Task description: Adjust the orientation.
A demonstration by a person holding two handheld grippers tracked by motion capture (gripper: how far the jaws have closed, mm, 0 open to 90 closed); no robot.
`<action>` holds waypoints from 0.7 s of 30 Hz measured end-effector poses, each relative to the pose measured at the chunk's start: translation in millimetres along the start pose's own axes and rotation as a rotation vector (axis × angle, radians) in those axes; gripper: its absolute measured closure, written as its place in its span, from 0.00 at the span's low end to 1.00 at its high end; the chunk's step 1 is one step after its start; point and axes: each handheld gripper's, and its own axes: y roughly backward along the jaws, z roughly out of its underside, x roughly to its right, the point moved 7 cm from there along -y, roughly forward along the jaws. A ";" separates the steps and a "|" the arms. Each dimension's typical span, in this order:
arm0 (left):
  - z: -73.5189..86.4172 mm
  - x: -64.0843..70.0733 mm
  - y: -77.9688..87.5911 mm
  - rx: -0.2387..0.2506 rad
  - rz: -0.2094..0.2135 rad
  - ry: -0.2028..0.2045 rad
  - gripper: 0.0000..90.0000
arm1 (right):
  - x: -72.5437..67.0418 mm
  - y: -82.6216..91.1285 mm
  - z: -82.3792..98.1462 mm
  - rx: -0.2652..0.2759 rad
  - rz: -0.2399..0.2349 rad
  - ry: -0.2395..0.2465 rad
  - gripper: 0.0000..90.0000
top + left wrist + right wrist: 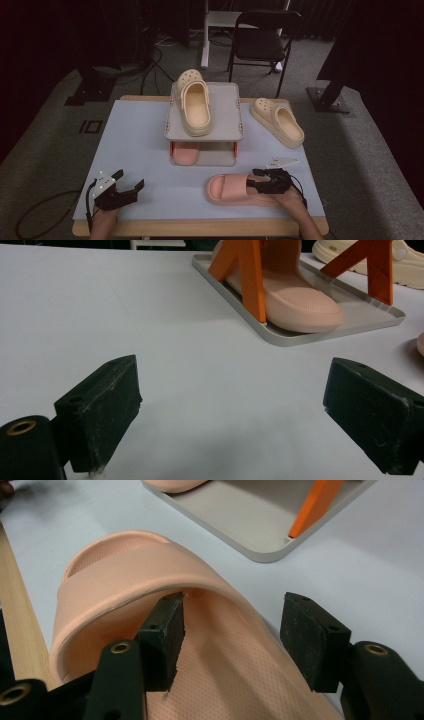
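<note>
Right hand-held gripper (pixel 261 180) sits at the heel end of the pink slide (pixel 235 190), near the front edge of the bench (pixel 135 150). Jaws roughly half open, straddling the slide's side wall: one pad inside on the footbed just under the strap arch, the other outside over the bench. The outer pad stands clear of the slide, so no grip. The slide lies flat, toe toward my left. Left hand-held gripper (pixel 131 181) is wide open with nothing between the pads, low over bare bench at the front-left corner. Open surface runs between it and the slide. The two-tier rack (pixel 220 100) is centre-back; its tray edge is near the slide but not touching.
</note>
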 end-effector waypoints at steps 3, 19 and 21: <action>0.1 -0.4 -0.3 -0.003 0.000 -0.005 0.09 | -0.4 -4.6 -3.2 -0.003 0.004 0.032 0.47; 0.0 0.1 -0.1 -0.005 -0.001 -0.010 0.09 | -0.6 -6.3 -7.5 -0.022 0.011 0.090 0.76; 0.1 0.0 -0.2 -0.006 -0.001 -0.010 0.09 | -2.2 -6.3 -8.2 -0.016 0.008 0.101 0.85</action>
